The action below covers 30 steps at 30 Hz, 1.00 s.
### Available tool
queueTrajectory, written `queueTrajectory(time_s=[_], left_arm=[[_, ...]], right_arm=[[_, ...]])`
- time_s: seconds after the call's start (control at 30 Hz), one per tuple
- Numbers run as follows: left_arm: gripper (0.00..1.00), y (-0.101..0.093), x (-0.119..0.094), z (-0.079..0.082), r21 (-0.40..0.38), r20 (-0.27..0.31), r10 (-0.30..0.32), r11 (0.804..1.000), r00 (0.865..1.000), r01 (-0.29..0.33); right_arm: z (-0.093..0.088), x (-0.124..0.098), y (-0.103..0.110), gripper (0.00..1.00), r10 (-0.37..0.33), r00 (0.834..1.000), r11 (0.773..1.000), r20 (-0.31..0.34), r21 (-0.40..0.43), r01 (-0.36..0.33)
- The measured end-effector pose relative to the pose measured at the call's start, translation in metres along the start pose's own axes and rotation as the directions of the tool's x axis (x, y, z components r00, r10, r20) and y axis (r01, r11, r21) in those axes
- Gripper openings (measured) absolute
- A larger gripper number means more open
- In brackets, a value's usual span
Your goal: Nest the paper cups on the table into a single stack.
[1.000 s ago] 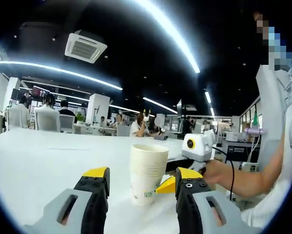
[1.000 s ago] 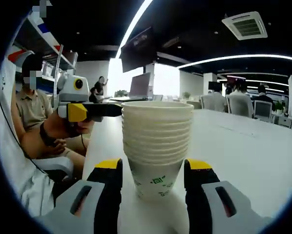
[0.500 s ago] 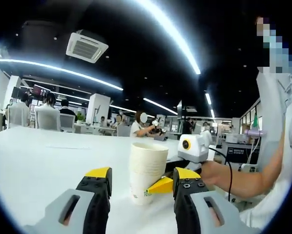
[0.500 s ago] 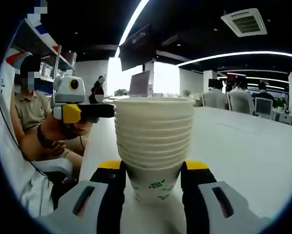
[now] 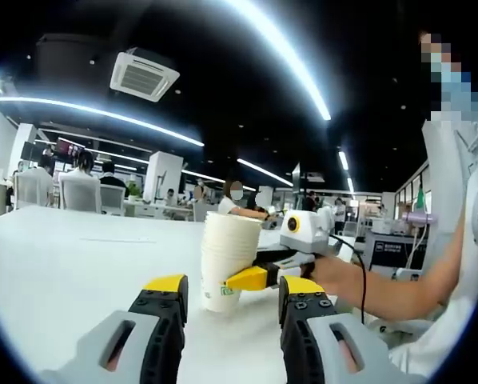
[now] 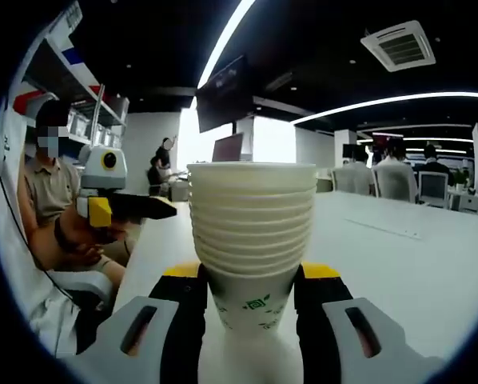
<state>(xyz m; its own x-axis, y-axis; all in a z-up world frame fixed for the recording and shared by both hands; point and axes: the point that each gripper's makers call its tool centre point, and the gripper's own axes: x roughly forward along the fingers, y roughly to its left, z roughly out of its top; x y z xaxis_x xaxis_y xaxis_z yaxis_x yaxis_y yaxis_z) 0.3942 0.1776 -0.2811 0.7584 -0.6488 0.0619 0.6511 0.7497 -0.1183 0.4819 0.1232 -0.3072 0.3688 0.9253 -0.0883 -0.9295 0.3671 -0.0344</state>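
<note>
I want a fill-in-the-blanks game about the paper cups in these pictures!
1. The stack of white paper cups sits between the jaws of the ____ gripper.
2. The printed mark on the bottom cup is ____.
3. The jaw tips of the left gripper are coloured ____.
4. The cups stand on a ____ table.

Missing words: right; green; yellow; white

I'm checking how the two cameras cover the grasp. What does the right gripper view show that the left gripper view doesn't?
Right gripper view: the stack of paper cups up close, separate rims countable, green print on the bottom cup, its base between the right gripper jaws, and a dark hanging monitor.

Left gripper view: the left gripper open with nothing between its jaws, and the right gripper's yellow tip against the stack's lower part.

Both: the stack, the white table, a ceiling air-conditioning unit.
</note>
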Motion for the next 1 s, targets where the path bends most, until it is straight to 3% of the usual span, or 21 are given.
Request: queueTrajectory(time_s=[0.2,0.37,0.47,0.57,0.77,0.93,1.0], left_arm=[[0.48,-0.008,0.001,0.003,0.009,-0.005,-0.008,1.000,1.000,0.008],[0.46,-0.012,0.001,0.005,0.023,-0.009,-0.007,1.000,1.000,0.008],[0.45,-0.012,0.002,0.000,0.031,-0.027,-0.007,0.999,1.000,0.007],[0.45,-0.011,0.002,-0.001,0.030,-0.029,-0.005,1.000,1.000,0.006],[0.46,-0.003,-0.005,0.012,0.016,0.003,0.007,1.000,1.000,-0.007],[0.45,0.006,-0.010,0.018,0.009,0.019,0.026,1.000,0.999,-0.026],[0.45,0.008,-0.010,0.019,0.010,0.020,0.029,1.000,0.999,-0.029]], right_arm=[[0.027,0.017,-0.047,0.45,-0.023,0.999,0.999,0.036,-0.038,0.025],[0.037,0.038,-0.095,0.45,-0.052,0.998,0.997,0.042,-0.063,0.055],[0.042,0.055,-0.121,0.45,-0.055,0.996,0.998,0.063,-0.010,0.056],[0.039,0.074,-0.151,0.45,-0.076,0.995,0.997,0.063,0.013,0.075],[0.024,0.109,-0.220,0.45,-0.153,0.988,0.983,0.027,0.102,0.150],[0.013,0.131,-0.260,0.45,-0.195,0.981,0.979,-0.022,0.059,0.196],[0.004,0.138,-0.261,0.45,-0.205,0.977,0.976,-0.050,0.070,0.208]])
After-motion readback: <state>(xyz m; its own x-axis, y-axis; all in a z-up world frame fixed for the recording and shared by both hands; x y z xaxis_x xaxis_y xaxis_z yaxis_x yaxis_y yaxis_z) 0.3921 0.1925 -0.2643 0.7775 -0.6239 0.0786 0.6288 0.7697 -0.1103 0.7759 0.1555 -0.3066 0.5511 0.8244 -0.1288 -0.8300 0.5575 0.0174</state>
